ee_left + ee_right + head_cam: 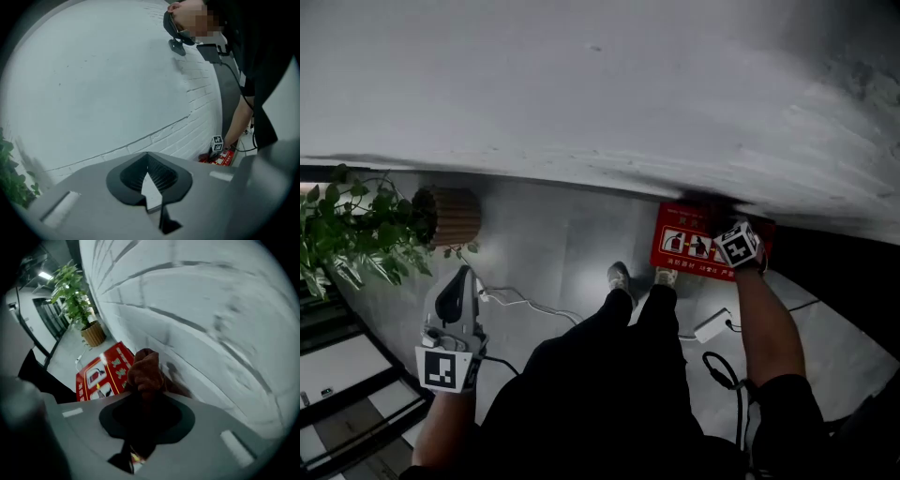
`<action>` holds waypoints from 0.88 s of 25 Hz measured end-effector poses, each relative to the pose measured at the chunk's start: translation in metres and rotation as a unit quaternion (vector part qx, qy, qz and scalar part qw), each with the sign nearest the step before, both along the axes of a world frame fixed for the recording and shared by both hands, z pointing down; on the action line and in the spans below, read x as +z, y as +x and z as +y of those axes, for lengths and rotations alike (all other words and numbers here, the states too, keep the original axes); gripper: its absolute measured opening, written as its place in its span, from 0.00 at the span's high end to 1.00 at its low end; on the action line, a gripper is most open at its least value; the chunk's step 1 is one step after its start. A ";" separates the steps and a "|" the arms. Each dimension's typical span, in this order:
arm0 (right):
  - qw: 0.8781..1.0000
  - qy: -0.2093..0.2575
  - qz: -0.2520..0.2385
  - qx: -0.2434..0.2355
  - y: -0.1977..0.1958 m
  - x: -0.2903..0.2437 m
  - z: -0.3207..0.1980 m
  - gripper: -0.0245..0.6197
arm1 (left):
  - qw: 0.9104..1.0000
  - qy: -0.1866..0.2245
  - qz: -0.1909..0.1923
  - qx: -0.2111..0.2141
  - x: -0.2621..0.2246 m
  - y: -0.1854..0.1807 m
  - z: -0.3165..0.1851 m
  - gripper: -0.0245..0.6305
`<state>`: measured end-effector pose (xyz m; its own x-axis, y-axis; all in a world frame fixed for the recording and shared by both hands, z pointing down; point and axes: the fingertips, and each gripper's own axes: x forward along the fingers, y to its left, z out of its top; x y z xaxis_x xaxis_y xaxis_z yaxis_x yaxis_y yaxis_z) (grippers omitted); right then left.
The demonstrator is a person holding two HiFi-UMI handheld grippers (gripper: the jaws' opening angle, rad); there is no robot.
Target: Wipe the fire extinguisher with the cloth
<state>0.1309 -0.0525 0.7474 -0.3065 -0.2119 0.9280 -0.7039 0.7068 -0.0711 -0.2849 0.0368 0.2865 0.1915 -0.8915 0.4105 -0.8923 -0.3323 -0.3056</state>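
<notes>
Currently the approach step looked in hand: wiping not yet begun, cloth carried to the target. The right gripper [145,398] had its jaws pinched on a rust-brown cloth [145,370], bunched into a wad that stuck out past the tips; no slack seen hanging. It pointed steeply down at the foot of the white brick wall [581,84], just above the fire extinguisher box [686,246], a red case with white pictogram panels standing on the floor [562,244] against the wall. Whether the cloth touched the case could not be told from either view; in the right gripper view the wad sat over the case's wall-side edge. The extinguisher itself was not visible, only its box. The left gripper [148,155] was held well apart on the person's other side, aimed at bare wall, jaws pressed together at the tips with nothing between them. A potted plant [356,232] stood further along the wall, and a white power adapter [712,325] with its lead lay on the floor near the person's feet. Judgement: next move called for lowering the wad onto the red lid and dragging it across with the pinch kept firm. Risk: a loosened grip would drop the cloth behind the case.
</notes>
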 end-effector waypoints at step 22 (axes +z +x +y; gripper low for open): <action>0.977 0.051 -0.029 -0.203 -0.152 -0.029 0.027 0.85 | 0.997 -0.012 0.020 -0.072 0.017 -0.021 0.047 0.96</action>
